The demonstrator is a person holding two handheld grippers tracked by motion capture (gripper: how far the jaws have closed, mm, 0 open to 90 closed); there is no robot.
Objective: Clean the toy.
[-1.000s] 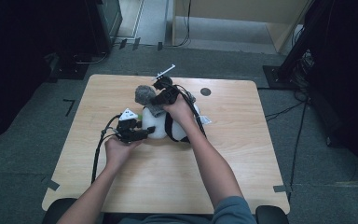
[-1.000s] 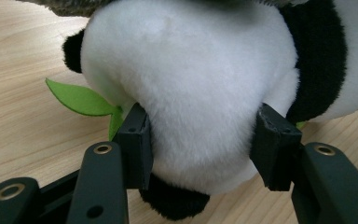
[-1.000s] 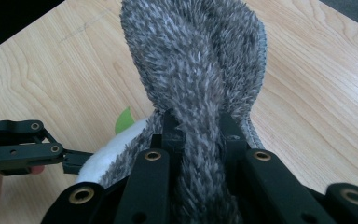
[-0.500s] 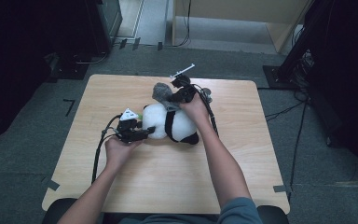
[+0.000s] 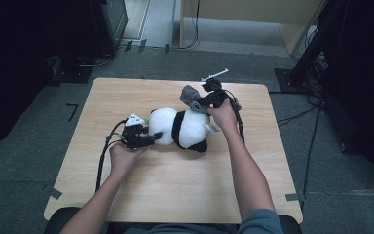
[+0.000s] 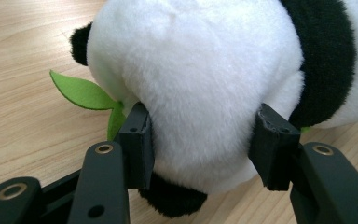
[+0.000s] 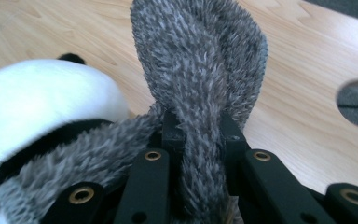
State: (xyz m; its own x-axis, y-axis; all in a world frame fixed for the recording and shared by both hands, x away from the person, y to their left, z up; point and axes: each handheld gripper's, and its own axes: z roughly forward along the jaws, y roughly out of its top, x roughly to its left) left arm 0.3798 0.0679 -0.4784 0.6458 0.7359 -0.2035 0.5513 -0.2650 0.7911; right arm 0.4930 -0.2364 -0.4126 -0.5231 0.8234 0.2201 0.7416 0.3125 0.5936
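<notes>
Your high view looks forward and down from above your side of the tabletop (image 5: pixel 175 195), taking in all of it. Your left gripper view sits close against the plush panda (image 6: pixel 200 70); your right gripper view sits close on the grey furry scarf (image 7: pixel 200 93). All three share the panda.

In the right gripper view, the grey fluffy cloth (image 7: pixel 200 84) runs down between the black jaws and off the bottom edge, so its end is unseen. The toy panda (image 7: pixel 42 107) beside the cloth is blurred and cut at the left edge.
</notes>
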